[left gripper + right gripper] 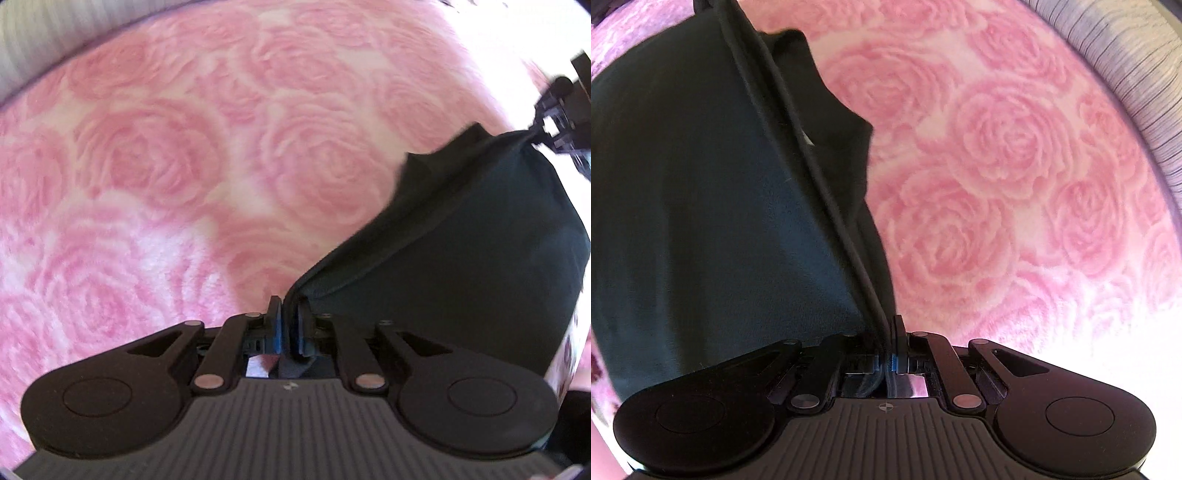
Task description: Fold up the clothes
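A: Dark teal garment (461, 240) hangs over the rose-print blanket (147, 166); left gripper (287, 325) is clamped tight on one edge.

B: Right gripper (890, 339) pinches the hem too. Keep both level and taut, I'd say.

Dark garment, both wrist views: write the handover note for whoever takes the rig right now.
Left gripper: shut on one edge of the dark garment.
Right gripper: shut on the opposite edge, along a seam.
Garment hangs stretched between both grippers, lifted above the pink rose blanket.
Done: both edges gripped, cloth raised.
Left: no finished fold visible; lay it on the blanket and fold.
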A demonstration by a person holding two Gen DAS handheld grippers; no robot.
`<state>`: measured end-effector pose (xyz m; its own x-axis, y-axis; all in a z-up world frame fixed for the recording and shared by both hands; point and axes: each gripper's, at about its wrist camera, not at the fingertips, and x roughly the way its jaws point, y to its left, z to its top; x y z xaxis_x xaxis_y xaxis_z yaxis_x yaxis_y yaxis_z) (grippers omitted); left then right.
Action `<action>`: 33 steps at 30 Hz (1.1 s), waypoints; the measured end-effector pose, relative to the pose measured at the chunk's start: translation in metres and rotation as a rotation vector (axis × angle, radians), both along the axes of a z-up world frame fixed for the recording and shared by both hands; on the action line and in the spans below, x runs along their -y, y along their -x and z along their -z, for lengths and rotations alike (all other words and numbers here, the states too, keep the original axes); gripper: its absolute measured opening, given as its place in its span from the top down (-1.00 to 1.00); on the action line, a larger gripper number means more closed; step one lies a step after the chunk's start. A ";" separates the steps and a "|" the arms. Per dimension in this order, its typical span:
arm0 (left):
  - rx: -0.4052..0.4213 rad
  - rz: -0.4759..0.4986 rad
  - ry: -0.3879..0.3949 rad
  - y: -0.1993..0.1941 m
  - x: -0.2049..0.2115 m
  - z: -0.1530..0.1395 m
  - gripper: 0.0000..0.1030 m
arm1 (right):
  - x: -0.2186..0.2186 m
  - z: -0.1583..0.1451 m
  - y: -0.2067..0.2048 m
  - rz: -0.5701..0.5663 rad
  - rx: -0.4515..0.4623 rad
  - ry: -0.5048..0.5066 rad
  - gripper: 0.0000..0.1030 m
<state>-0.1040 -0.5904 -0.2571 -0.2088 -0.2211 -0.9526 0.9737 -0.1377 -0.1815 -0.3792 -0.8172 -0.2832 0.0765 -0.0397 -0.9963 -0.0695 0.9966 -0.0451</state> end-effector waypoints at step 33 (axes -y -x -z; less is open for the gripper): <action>0.015 -0.262 0.144 -0.004 -0.065 -0.029 0.78 | -0.053 -0.062 0.144 1.074 0.434 -0.067 0.13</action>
